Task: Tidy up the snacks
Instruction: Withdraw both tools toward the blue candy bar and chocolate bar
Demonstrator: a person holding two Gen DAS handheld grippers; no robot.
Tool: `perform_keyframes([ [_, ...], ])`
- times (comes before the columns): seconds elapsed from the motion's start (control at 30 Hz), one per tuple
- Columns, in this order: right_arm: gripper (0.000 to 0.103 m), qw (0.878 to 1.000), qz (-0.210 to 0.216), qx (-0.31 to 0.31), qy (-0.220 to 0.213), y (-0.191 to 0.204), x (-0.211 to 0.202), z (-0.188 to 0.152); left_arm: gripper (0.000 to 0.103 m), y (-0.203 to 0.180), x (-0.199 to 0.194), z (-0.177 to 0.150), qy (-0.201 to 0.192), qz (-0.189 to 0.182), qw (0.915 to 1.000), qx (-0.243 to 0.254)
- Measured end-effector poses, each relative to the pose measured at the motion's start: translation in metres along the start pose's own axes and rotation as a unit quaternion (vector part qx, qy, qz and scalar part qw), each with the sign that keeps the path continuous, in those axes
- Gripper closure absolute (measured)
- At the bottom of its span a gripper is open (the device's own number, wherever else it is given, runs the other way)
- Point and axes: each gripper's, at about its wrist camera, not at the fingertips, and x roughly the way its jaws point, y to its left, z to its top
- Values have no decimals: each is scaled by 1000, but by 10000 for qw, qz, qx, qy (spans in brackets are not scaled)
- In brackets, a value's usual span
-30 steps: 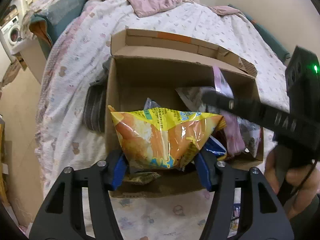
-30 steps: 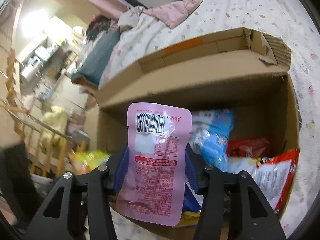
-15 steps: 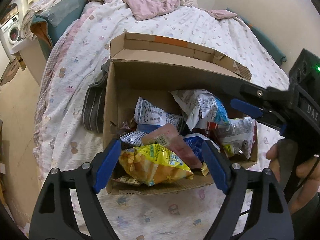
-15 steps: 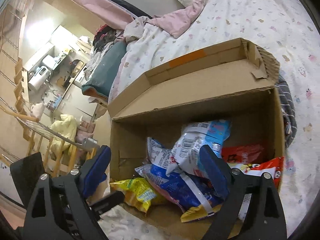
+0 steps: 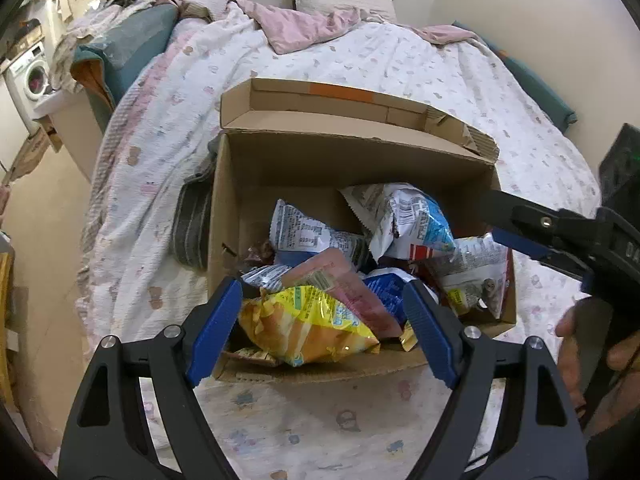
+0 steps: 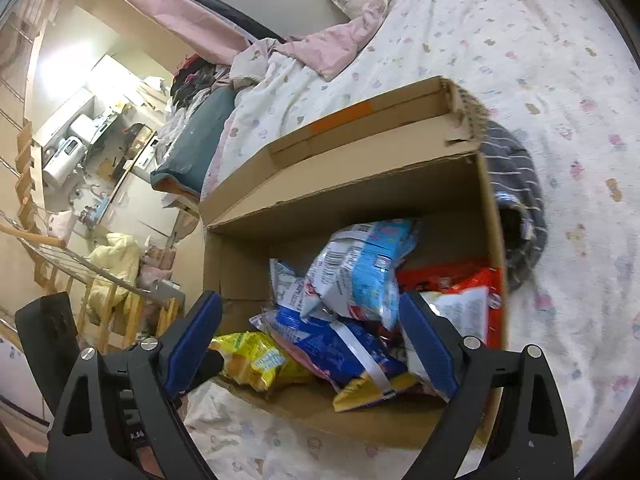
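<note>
An open cardboard box [image 5: 320, 160] [image 6: 360, 184] sits on the bed, holding several snack bags. A yellow chip bag [image 5: 304, 324] [image 6: 252, 360] lies at its near edge, with a pink pouch [image 5: 352, 288] beside it. White-and-blue bags [image 5: 412, 220] [image 6: 360, 268] lean at the back and a red bag [image 6: 452, 276] lies at the side. My left gripper [image 5: 324, 328] hangs open above the yellow bag, holding nothing. My right gripper [image 6: 310, 344] is open and empty over the box; in the left wrist view it shows at the box's right side [image 5: 520, 232].
The bed's patterned white cover [image 5: 360, 60] [image 6: 540, 80] surrounds the box. A striped grey cloth [image 5: 192, 224] [image 6: 516, 184] lies against one box wall. A pink blanket [image 5: 304, 28] and pillow lie at the bed's head. A hand [image 5: 576, 344] grips the right tool. Floor and furniture [image 6: 80, 152] lie beyond the bed.
Both grippers opened: the left let the yellow chip bag drop into the box and the right released the pink pouch, which now lies among the bags. The right gripper has drawn back.
</note>
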Motion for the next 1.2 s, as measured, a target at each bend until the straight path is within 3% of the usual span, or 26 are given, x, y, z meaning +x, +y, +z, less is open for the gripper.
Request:
perform_keyframes([
  [0.43,11,9993,-277,170,-160,-20,-49,-28,23,-18,-21,-20,-205,199,9994,209],
  [0.67,11,9979,-421,398,-306,-35,-82,-48,23,-37,-26,-46,-110,36,9999,70],
  [1.03,11,9949,-725,611,-356,-67,-120,-78,23,-82,-6,-94,525,-22,9986,84],
  [1.2,11,9928,-896,740,-278,-85,-130,-90,23,-111,16,-121,1078,-156,9940,87],
])
